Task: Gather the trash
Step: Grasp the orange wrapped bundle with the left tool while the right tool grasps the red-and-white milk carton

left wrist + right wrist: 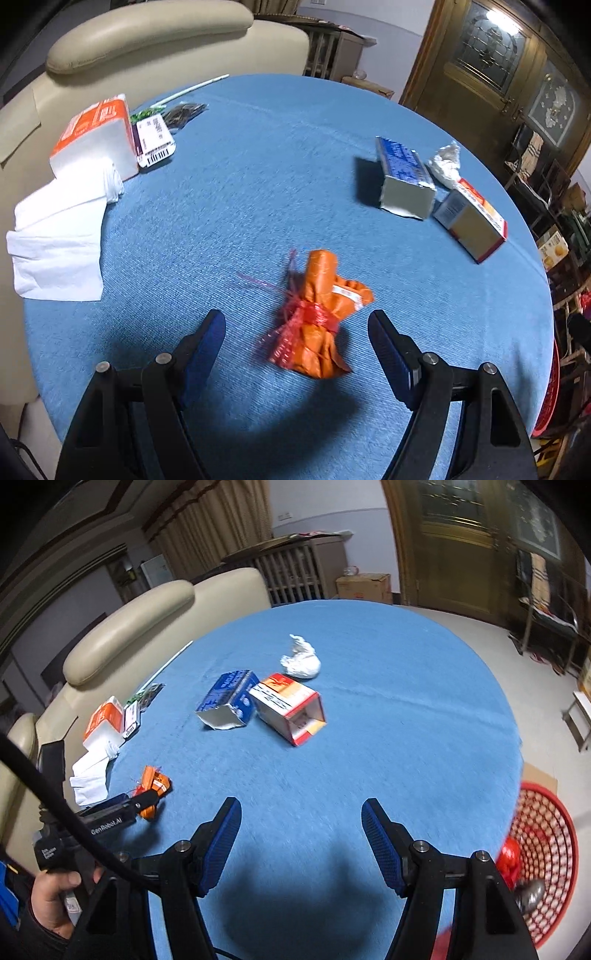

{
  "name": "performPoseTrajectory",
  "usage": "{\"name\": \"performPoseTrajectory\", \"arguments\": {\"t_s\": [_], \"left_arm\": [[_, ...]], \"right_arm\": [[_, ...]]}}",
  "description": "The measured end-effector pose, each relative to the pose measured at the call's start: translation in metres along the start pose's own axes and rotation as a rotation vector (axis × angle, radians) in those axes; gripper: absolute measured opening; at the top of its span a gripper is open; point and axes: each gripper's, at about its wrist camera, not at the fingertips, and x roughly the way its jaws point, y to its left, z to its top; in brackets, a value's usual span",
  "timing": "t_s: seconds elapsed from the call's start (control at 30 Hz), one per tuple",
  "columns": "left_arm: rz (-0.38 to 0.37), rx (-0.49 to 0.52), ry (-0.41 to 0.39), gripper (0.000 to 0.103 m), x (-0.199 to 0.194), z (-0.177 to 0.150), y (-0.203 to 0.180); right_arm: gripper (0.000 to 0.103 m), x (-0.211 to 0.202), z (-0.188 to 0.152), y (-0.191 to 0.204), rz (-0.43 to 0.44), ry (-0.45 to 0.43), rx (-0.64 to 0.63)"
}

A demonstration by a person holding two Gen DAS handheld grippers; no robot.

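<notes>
An orange wrapper (320, 314) tied with red string lies on the blue round table (266, 177), between and just ahead of the open fingers of my left gripper (297, 328). It also shows in the right wrist view (153, 788) at the tip of the left gripper (142, 799). A torn blue box (404, 177) (229, 699), a red-and-white open box (472, 218) (290, 707) and a crumpled white tissue (447, 164) (301, 659) lie further out. My right gripper (301, 823) is open and empty over bare cloth.
A red mesh basket (543, 853) with some red trash in it stands on the floor to the right of the table. An orange tissue pack (96, 136) with loose white tissues (59, 236) and small packets lies at the left edge. A beige sofa (147, 37) stands behind the table.
</notes>
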Motion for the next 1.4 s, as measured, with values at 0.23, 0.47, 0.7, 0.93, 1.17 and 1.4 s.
{"name": "performPoseTrajectory", "arguments": {"t_s": [0.23, 0.47, 0.7, 0.93, 1.17, 1.4], "left_arm": [[-0.003, 0.053, -0.019, 0.054, 0.002, -0.001, -0.003], [-0.007, 0.05, -0.019, 0.045, 0.001, 0.003, 0.003], [-0.031, 0.084, 0.004, 0.072, 0.007, 0.008, -0.007], [-0.006, 0.092, -0.018, 0.046, 0.007, 0.008, -0.008], [-0.016, 0.037, -0.004, 0.029, 0.004, 0.01, 0.006], [-0.004, 0.029, -0.009, 0.029, 0.004, 0.007, 0.004]], "right_arm": [[0.071, 0.035, 0.038, 0.014, 0.012, 0.017, -0.082], [0.071, 0.088, 0.071, 0.022, 0.019, 0.065, -0.161], [0.071, 0.138, 0.088, 0.022, -0.002, 0.128, -0.231], [0.043, 0.157, 0.088, 0.012, 0.045, 0.158, -0.179], [0.03, 0.126, 0.071, 0.013, 0.105, 0.142, -0.148], [0.066, 0.086, 0.042, 0.032, 0.191, 0.18, -0.245]]}}
